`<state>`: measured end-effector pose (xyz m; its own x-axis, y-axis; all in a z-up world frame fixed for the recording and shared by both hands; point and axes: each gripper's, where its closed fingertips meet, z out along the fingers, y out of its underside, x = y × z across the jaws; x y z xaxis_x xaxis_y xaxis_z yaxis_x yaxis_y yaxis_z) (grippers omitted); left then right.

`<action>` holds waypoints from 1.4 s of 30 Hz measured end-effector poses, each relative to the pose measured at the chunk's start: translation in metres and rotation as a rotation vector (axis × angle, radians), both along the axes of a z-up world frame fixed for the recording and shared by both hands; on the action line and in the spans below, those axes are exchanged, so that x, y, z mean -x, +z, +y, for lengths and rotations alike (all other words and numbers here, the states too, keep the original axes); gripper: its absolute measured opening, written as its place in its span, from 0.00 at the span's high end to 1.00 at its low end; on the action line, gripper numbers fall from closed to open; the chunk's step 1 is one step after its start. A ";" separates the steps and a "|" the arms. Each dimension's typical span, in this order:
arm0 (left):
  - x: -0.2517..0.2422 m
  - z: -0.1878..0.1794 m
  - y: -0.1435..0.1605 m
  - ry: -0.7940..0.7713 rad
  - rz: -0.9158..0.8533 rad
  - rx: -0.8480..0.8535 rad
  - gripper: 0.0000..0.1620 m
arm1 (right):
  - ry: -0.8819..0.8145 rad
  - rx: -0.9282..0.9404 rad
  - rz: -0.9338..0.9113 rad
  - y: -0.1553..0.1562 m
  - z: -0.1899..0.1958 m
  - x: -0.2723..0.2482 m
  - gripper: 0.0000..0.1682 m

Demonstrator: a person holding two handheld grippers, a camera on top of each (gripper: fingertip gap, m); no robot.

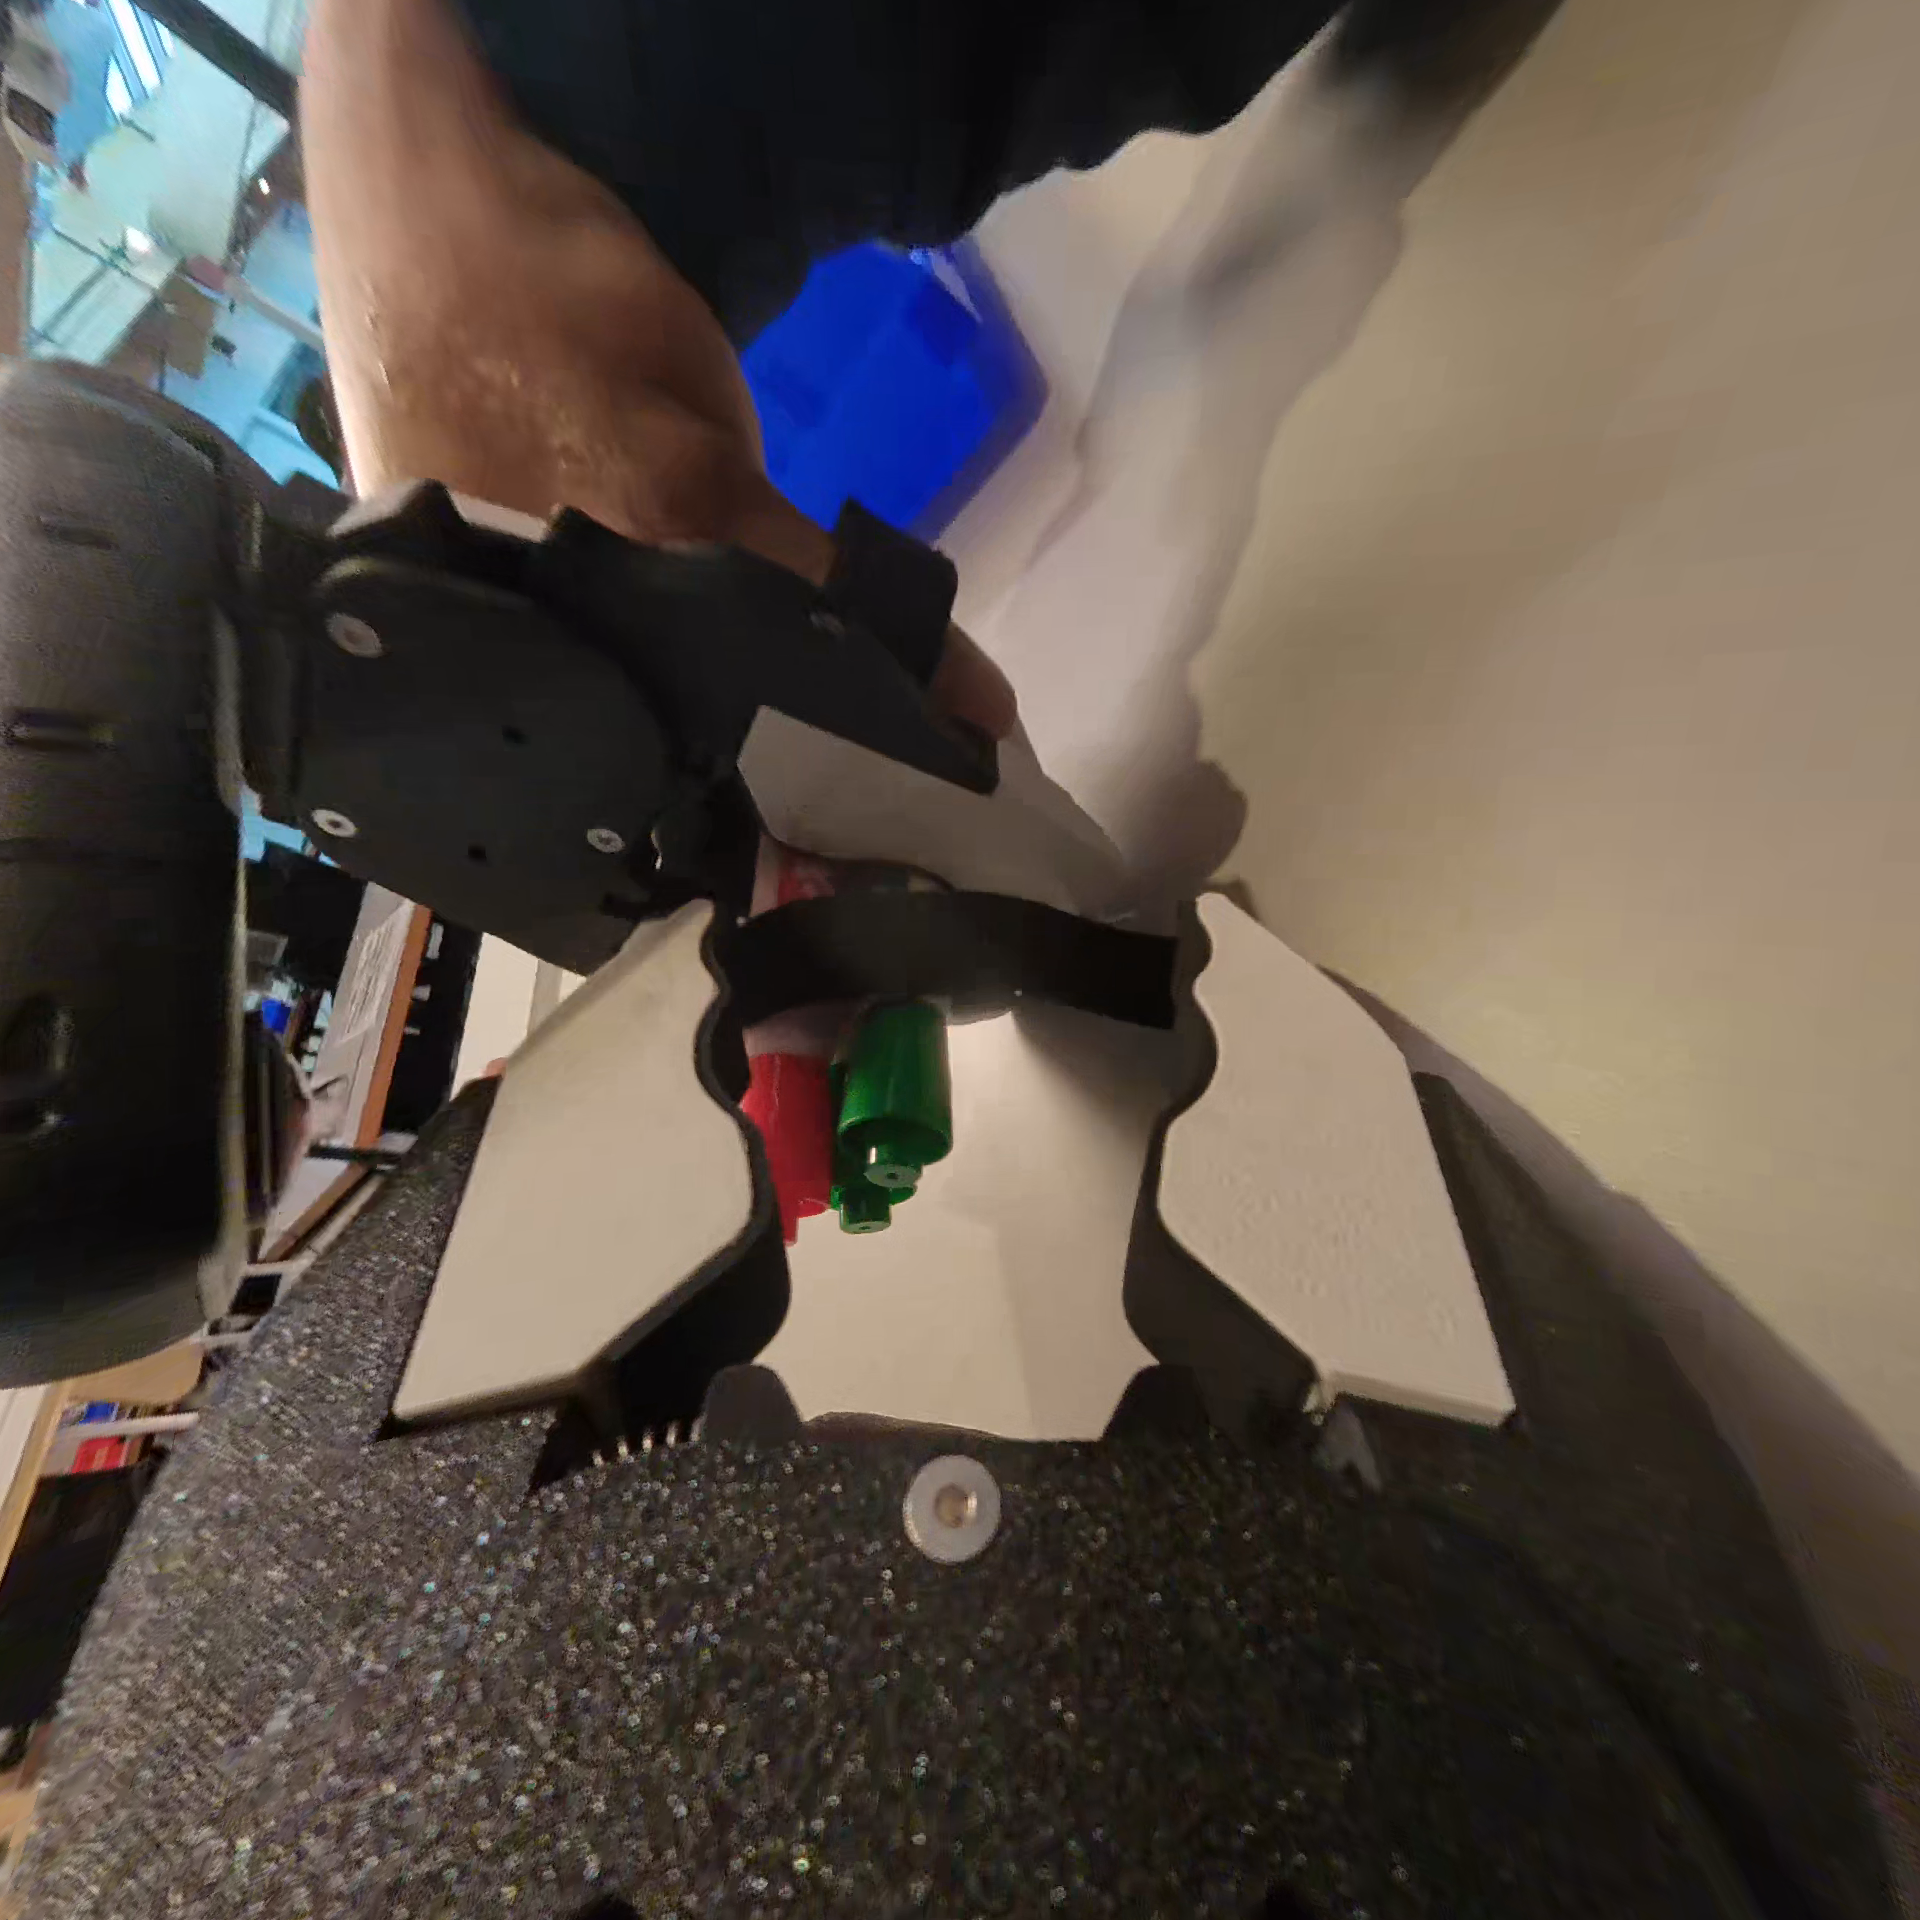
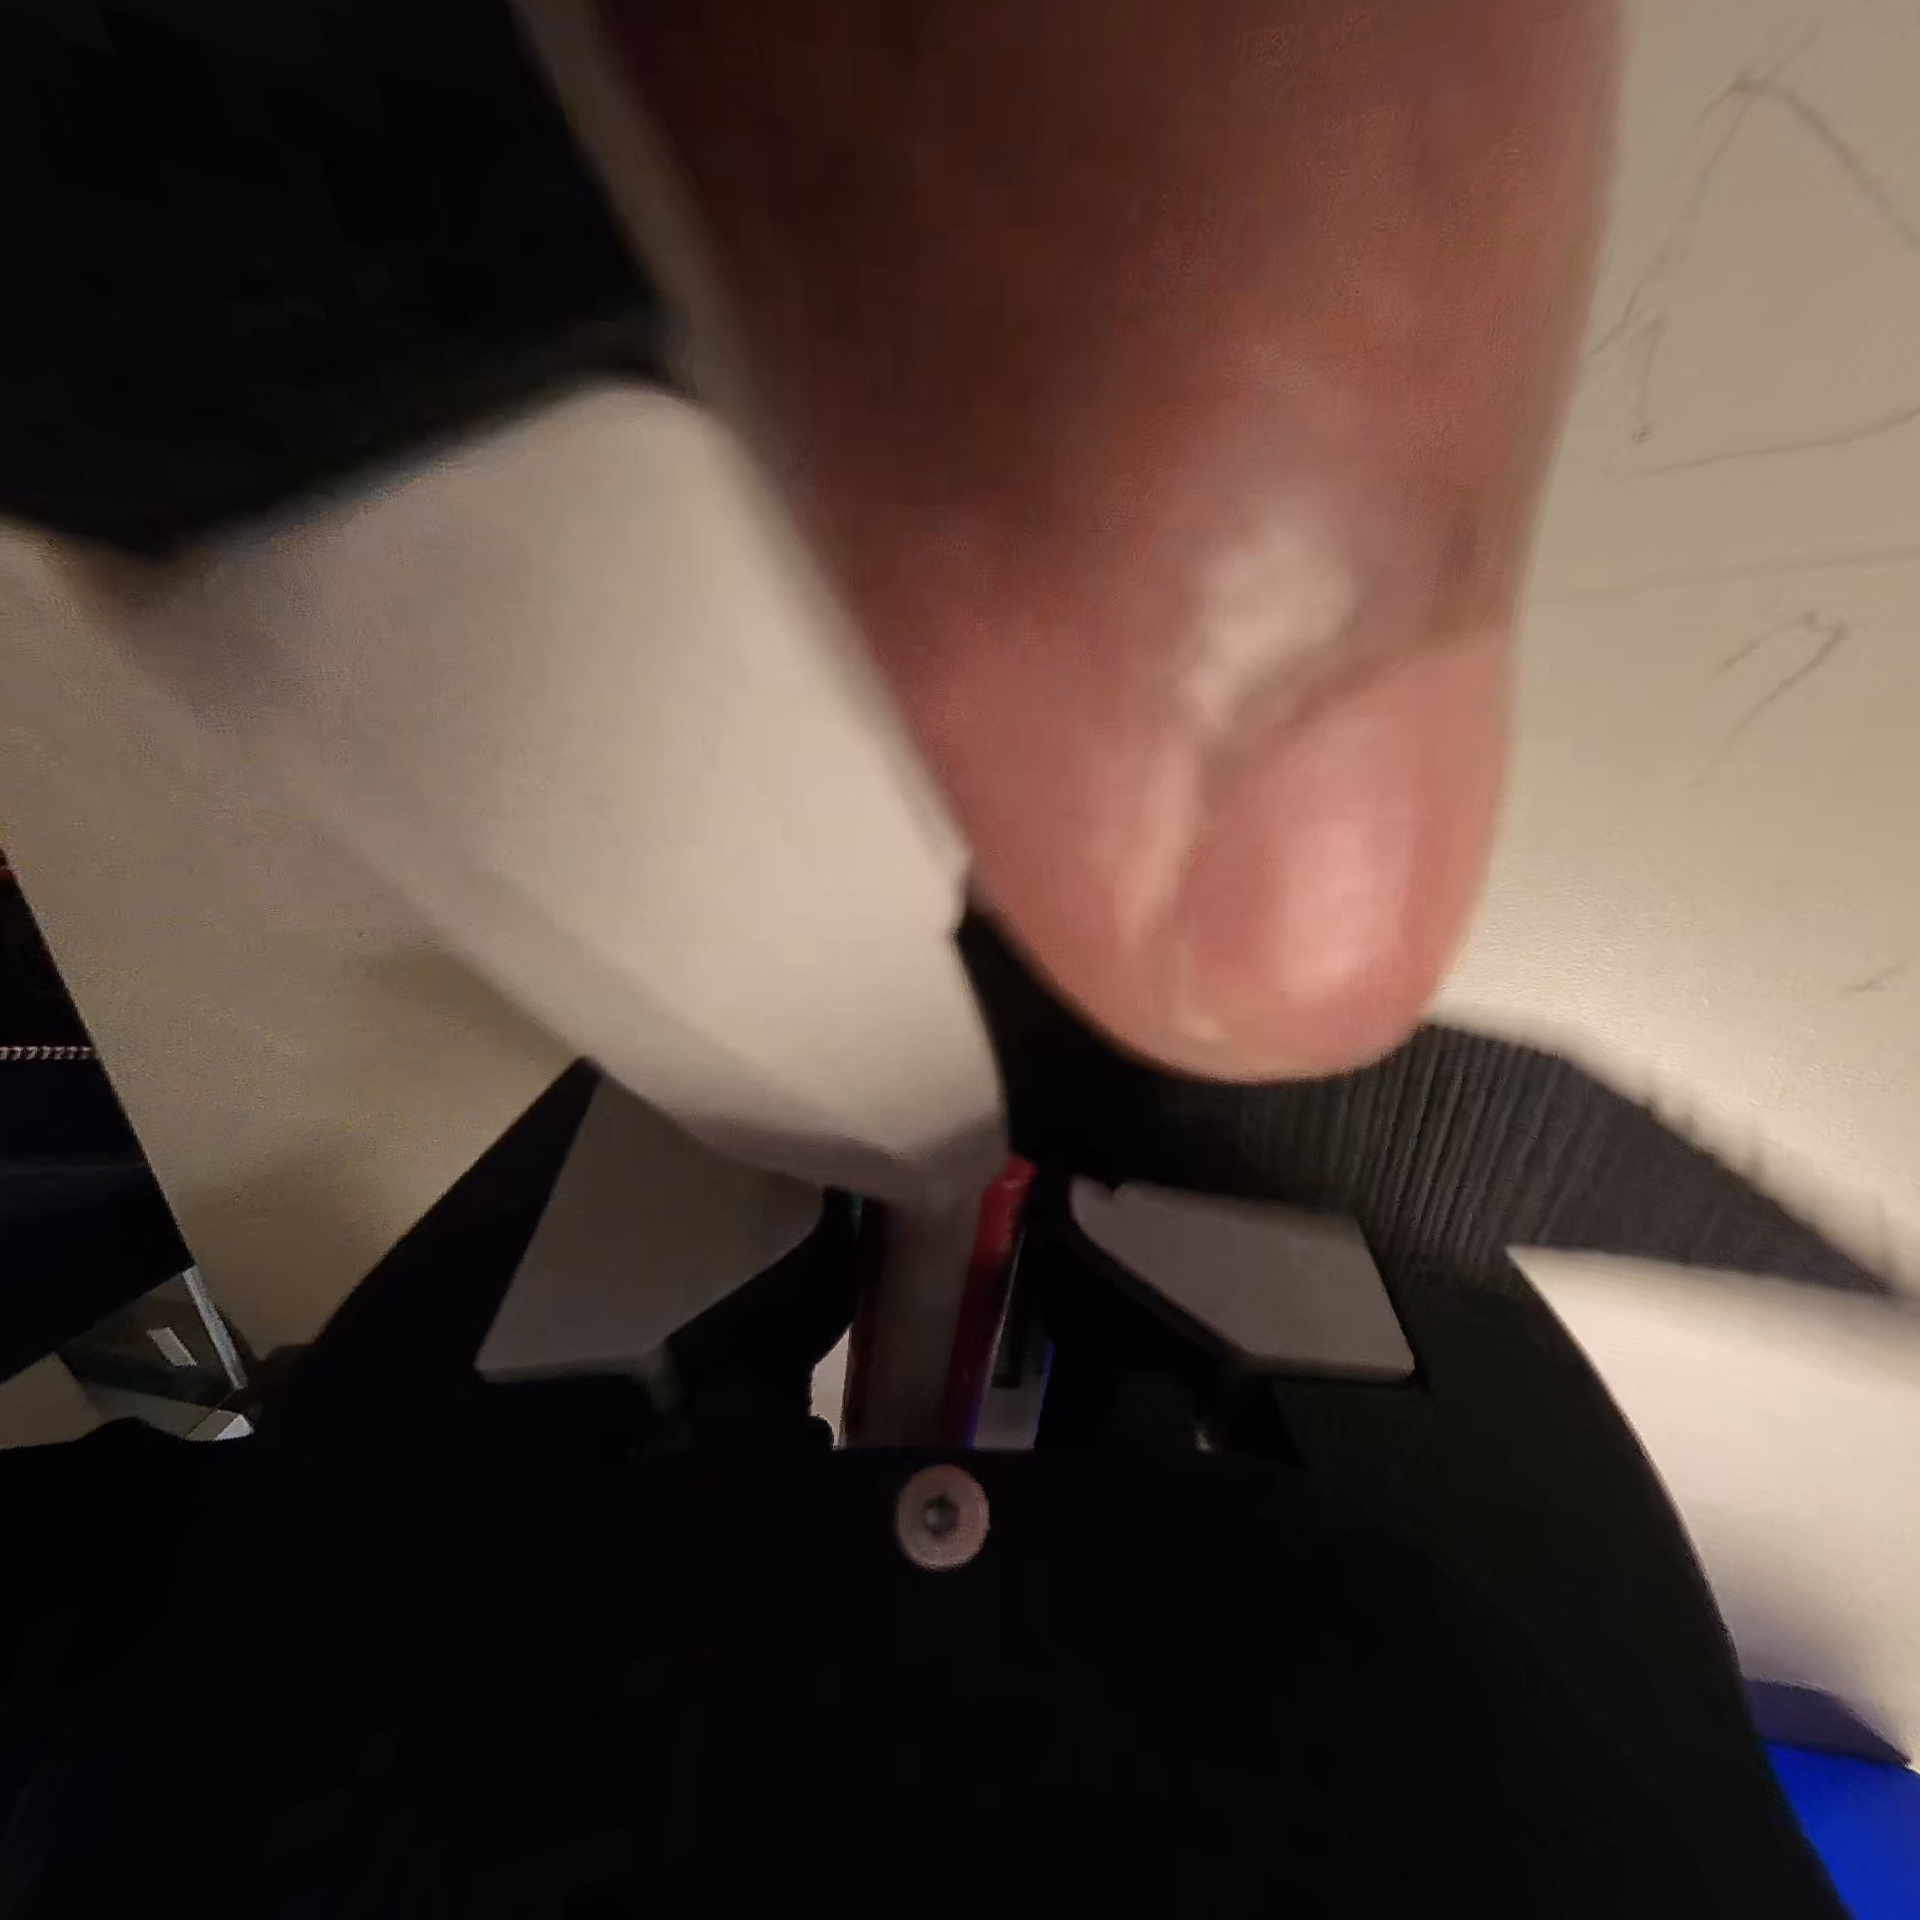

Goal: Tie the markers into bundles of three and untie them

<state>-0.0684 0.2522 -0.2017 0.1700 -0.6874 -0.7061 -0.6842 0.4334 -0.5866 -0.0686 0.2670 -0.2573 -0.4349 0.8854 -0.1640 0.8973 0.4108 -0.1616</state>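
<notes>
In the left wrist view a green-capped marker [image 1: 894, 1091] and a red-capped marker [image 1: 784, 1132] point toward me, with a black strap [image 1: 935, 956] wrapped over them. My left gripper [image 1: 956, 935] is open wide, and the strap spans the gap between its fingertips. My right gripper [image 1: 904, 821] comes in from the upper left and is shut on the markers. In the right wrist view the right gripper [image 2: 945, 1247] holds the marker barrels [image 2: 987, 1288]. A person's finger [image 2: 1195, 675] lies over the strap [image 2: 1455, 1143]. The blurred white fingers [image 2: 623, 831] are the left gripper's. Any third marker is hidden.
A blue bin [image 1: 894, 384] stands on the cream table [image 1: 1610, 623] behind the grippers, and its edge shows in the right wrist view [image 2: 1849, 1808]. The person's hand [image 1: 520, 312] holds the right gripper. Shelves and room clutter lie far left.
</notes>
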 end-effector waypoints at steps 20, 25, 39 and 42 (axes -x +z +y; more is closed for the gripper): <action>0.012 0.017 0.012 0.115 -0.226 0.222 0.55 | 0.009 -0.030 0.025 0.006 -0.002 0.005 0.76; 0.013 0.017 0.018 0.119 -0.285 0.221 0.53 | 0.009 -0.032 0.028 0.007 -0.002 0.006 0.76; 0.017 0.026 0.010 0.184 -0.263 0.230 0.51 | 0.016 -0.034 0.036 0.007 -0.002 0.008 0.76; 0.016 0.025 0.008 0.176 -0.260 0.244 0.57 | 0.018 -0.039 0.043 0.008 -0.002 0.009 0.76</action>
<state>-0.0846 0.2769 -0.1939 0.4523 -0.7738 -0.4435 -0.5504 0.1492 -0.8215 -0.0773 0.2650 -0.2488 -0.4563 0.8830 -0.1100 0.8825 0.4332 -0.1832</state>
